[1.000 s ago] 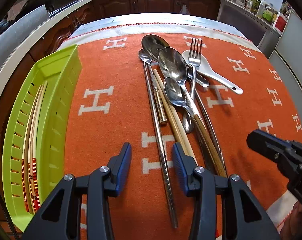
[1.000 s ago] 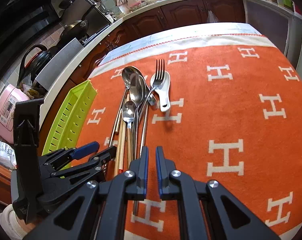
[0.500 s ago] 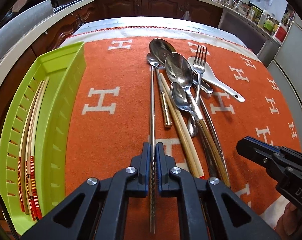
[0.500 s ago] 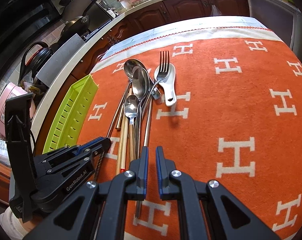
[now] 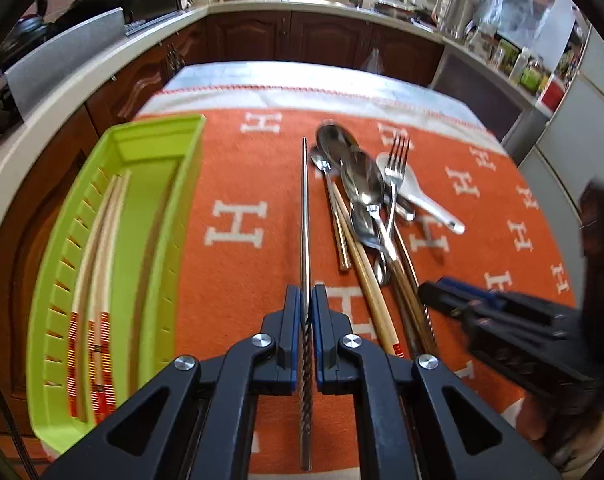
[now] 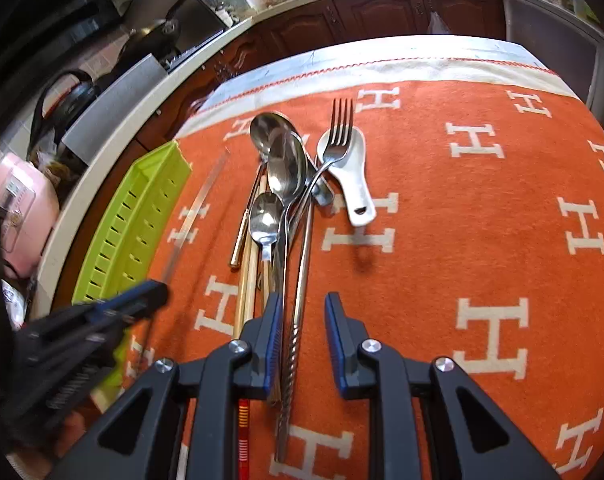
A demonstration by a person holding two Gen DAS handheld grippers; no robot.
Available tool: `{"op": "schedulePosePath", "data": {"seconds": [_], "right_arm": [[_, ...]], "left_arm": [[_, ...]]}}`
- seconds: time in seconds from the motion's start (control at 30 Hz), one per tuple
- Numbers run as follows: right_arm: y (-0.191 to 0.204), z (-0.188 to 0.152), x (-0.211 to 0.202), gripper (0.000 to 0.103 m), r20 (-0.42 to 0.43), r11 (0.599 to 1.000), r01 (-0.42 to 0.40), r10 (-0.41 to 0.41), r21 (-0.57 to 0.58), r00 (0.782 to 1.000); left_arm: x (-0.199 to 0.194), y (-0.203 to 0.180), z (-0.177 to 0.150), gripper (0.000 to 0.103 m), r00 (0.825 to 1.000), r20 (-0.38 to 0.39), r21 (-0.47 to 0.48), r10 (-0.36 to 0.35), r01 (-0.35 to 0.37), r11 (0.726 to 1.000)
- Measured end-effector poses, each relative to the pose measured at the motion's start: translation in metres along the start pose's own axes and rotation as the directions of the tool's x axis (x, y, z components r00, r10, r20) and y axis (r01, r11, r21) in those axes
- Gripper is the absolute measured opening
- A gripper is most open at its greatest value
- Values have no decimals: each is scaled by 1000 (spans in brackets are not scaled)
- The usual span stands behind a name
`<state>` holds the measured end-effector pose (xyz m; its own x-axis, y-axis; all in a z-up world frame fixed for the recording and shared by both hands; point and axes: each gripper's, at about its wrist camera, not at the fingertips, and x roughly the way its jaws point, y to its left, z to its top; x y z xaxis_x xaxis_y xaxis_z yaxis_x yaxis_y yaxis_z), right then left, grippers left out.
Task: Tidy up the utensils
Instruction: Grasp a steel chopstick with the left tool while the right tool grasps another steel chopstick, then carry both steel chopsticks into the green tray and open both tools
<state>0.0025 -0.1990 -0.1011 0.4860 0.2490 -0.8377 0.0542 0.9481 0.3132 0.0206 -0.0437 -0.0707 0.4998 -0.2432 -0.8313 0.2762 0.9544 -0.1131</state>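
Observation:
My left gripper (image 5: 306, 300) is shut on a metal chopstick (image 5: 304, 208) and holds it above the orange cloth, between the green tray (image 5: 181, 208) and the utensil pile. Two red-patterned chopsticks (image 5: 101, 248) lie in the tray. The pile holds steel spoons (image 5: 362, 180), a fork (image 5: 396, 168), a white ceramic spoon (image 5: 418, 196) and wooden chopsticks (image 5: 366, 276). My right gripper (image 6: 304, 304) is low over the pile's near end and its jaws are opening. A second metal chopstick (image 6: 302, 264) lies between them and the pads do not press on it. The left gripper (image 6: 149, 292) looks blurred there.
The orange cloth with white H letters (image 6: 490, 240) covers the table, whose far edge has a white border. The tray lies along the table's left edge. Beyond that edge run a kitchen counter (image 5: 81, 92) and a pink cooker (image 6: 17, 208).
My left gripper has shut on the metal chopstick, lifted it and carried it left, away from the pile. The right gripper's jaws have spread from nearly shut, now either side of the second metal chopstick.

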Motion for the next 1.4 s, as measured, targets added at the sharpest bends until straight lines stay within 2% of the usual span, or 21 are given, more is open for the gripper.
{"op": "schedulePosePath", "data": {"seconds": [0.13, 0.23, 0.33, 0.5, 0.63, 0.73, 0.97, 1.13, 1.3, 1.4], "right_arm": [[6, -2, 3, 21, 1, 998, 43, -43, -40, 999], [12, -3, 4, 15, 6, 992, 97, -96, -80, 995], [15, -5, 4, 14, 11, 985, 136, -135, -110, 991], [28, -7, 8, 12, 17, 958, 228, -228, -172, 973], [37, -9, 10, 11, 32, 933, 280, -280, -224, 959], [32, -10, 6, 5, 14, 944, 270, -272, -190, 962], [13, -24, -14, 5, -27, 970, 233, -235, -74, 972], [2, -37, -27, 5, -44, 971, 240, -239, 11, 970], [-12, -44, -46, 5, -20, 959, 256, -256, 122, 966], [-15, -43, -60, 5, 12, 952, 252, -258, 173, 966]], "left_arm": [[-24, 16, 6, 3, 999, 50, -20, 13, -12, 1000], [-40, 31, 11, 3, 995, 84, -32, 52, -50, 998], [-50, 52, 13, 3, 988, 105, -45, 110, -106, 993], [-49, 89, 12, 3, 977, 90, -74, 195, -189, 979], [-37, 110, 7, 3, 973, 59, -102, 222, -216, 971], [-28, 117, 1, 3, 974, 43, -104, 222, -216, 971], [-9, 123, -12, 3, 982, -6, -100, 186, -186, 977], [0, 125, -22, 4, 988, -34, -91, 153, -155, 984], [-4, 126, -25, 4, 992, -24, -100, 121, -123, 987], [-13, 129, -25, 10, 994, -3, -113, 109, -109, 988]]}}
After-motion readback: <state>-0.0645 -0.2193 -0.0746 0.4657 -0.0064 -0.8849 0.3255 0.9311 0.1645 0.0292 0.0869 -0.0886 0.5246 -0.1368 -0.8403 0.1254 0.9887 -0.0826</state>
